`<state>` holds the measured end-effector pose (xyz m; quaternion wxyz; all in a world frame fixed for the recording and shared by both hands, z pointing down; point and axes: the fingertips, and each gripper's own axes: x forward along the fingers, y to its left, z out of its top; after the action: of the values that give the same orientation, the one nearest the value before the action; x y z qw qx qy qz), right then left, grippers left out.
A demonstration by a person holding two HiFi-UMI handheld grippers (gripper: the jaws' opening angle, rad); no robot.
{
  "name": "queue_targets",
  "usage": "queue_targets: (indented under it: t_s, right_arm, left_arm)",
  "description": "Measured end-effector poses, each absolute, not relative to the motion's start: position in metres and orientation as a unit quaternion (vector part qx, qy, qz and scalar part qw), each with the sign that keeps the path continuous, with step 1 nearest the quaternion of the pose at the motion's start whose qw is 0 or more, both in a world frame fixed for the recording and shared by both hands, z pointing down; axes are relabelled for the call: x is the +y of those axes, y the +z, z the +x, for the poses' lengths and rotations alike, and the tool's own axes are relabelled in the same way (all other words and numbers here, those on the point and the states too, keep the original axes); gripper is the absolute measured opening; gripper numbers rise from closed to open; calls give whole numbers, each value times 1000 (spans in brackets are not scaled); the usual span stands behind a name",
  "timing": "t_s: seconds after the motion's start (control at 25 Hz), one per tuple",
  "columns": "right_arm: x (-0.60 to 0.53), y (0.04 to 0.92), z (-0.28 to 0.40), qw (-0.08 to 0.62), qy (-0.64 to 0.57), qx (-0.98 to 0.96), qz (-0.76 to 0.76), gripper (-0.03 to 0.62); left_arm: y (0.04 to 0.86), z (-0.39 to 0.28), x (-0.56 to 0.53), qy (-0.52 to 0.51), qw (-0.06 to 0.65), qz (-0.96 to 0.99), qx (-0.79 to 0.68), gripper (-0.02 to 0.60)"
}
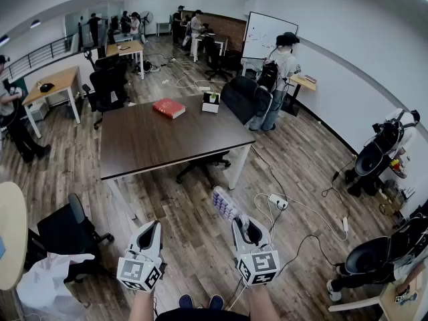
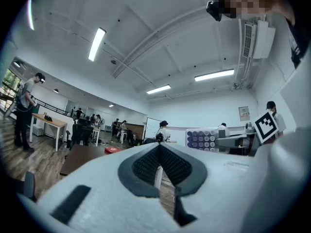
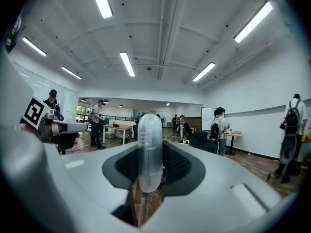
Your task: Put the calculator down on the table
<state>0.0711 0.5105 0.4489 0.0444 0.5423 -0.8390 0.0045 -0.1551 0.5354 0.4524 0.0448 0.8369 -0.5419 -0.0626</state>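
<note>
Seen from the head view, held level and side by side over the wood floor (image 1: 194, 249): two grippers, left gripper (image 1: 150, 229) and right gripper (image 1: 246, 226). Clamped in the right one, one calculator (image 1: 225, 204), jutting toward the far table (image 1: 160, 146), well short of it. On that table, one red book (image 1: 168, 108).

Left gripper view: jaws together at the tips, nothing between; calculator's keys face-on at right.

Right gripper view: jaws closed on the calculator, only its thin edge showing, upright between the pads.
</note>
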Motion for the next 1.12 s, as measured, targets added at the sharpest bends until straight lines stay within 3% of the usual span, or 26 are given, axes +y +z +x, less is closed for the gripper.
queue_targets:
  t_s: [1.12]
  right_arm:
    - [518, 465, 75, 36, 7, -810, 585, 118]
  left_arm:
    - [475, -157, 523, -22, 20, 859, -511, -9]
